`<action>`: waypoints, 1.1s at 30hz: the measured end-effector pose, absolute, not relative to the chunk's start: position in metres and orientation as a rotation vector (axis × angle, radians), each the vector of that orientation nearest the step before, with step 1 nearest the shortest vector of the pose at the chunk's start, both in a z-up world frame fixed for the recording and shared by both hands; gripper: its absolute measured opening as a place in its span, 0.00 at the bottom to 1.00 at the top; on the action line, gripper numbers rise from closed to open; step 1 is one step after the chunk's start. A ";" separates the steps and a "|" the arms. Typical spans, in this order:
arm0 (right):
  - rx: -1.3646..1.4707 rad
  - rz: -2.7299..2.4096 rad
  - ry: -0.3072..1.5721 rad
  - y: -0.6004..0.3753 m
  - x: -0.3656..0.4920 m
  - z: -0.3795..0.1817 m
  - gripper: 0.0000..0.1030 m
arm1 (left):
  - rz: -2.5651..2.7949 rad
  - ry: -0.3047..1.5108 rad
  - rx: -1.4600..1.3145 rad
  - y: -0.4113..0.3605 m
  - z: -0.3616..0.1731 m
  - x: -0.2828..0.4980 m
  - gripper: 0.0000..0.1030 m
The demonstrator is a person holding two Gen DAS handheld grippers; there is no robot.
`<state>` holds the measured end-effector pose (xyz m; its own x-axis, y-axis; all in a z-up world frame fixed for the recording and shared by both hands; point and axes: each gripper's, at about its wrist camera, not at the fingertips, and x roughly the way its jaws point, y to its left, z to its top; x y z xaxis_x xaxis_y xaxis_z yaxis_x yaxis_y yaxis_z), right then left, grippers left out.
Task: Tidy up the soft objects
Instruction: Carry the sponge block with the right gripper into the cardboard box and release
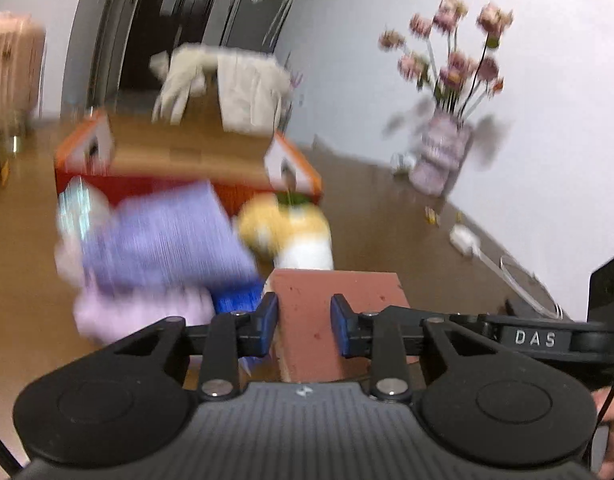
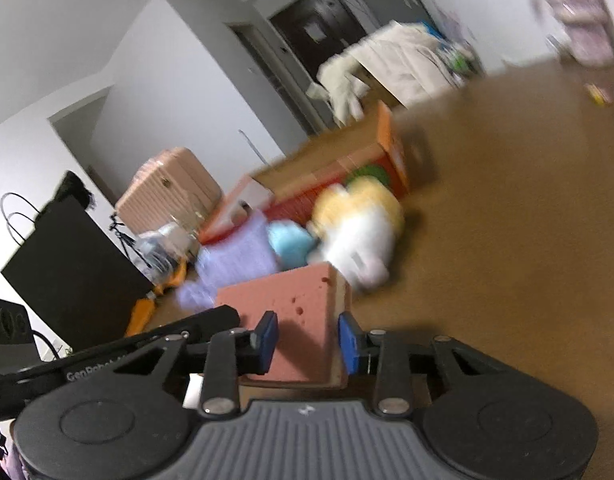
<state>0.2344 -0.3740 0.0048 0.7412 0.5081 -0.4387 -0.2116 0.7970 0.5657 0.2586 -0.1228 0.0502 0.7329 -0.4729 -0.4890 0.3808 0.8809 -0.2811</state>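
A pink sponge block (image 1: 339, 284) sits between the blue pads of my left gripper (image 1: 305, 312), which is shut on its near end. My right gripper (image 2: 307, 332) is shut on the same sponge block (image 2: 291, 292) from the other side. Its black body (image 1: 535, 338) shows at the right of the left wrist view. Beyond the sponge on the brown floor lie a purple cloth (image 1: 163, 236), a yellow and white plush (image 1: 291, 232), a lilac soft item (image 1: 139, 312) and a light blue plush (image 2: 291, 240). Behind them stands an open orange cardboard box (image 1: 187, 152).
A vase of pink flowers (image 1: 443, 152) and a white power strip (image 1: 463, 240) stand along the right wall. A pink suitcase (image 2: 171, 188) and a black panel (image 2: 75, 272) are at the left. White clothes (image 1: 227, 84) hang over a box further back.
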 end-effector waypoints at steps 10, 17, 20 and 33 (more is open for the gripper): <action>0.455 0.499 0.681 -0.304 0.468 0.074 0.31 | -0.358 0.625 -0.247 -0.054 0.098 0.482 0.28; 0.478 0.437 0.867 -0.246 0.625 0.038 0.30 | -0.203 0.745 -0.151 -0.036 0.067 0.618 0.30; 0.425 0.361 0.916 -0.225 0.656 0.015 0.32 | -0.183 0.796 -0.072 -0.033 0.050 0.645 0.33; 0.305 0.347 0.852 -0.233 0.629 0.055 0.37 | -0.199 0.716 -0.025 -0.008 0.076 0.604 0.54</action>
<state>0.6288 -0.2335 0.0553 0.6089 0.4153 -0.6759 -0.1748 0.9013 0.3964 0.6041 -0.0085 0.0762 0.7364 -0.1901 -0.6493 0.1730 0.9807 -0.0910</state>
